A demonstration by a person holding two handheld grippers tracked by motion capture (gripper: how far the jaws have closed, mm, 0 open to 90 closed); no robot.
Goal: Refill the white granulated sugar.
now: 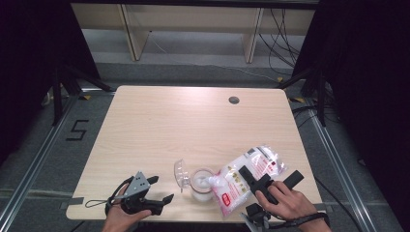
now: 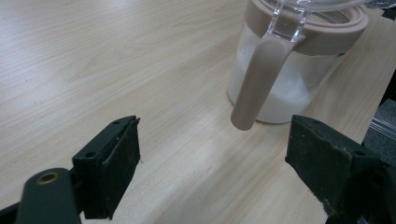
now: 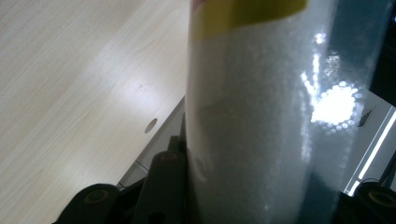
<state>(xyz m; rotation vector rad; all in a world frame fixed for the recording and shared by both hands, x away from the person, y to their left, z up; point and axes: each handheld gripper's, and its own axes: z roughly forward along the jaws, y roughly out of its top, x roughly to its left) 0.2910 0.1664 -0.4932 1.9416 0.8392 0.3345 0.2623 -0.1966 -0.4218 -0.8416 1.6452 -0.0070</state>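
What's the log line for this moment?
right gripper: shut on bag, tipped over jar | left gripper: open, idle | lid: open

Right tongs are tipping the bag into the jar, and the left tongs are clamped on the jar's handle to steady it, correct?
Not quite. The left tongs are open and clear of the jar; the left gripper view shows the handle ahead of the jaws, untouched. The rest holds: in the high view the right tongs grip the bag, tilted toward the jar's open mouth.
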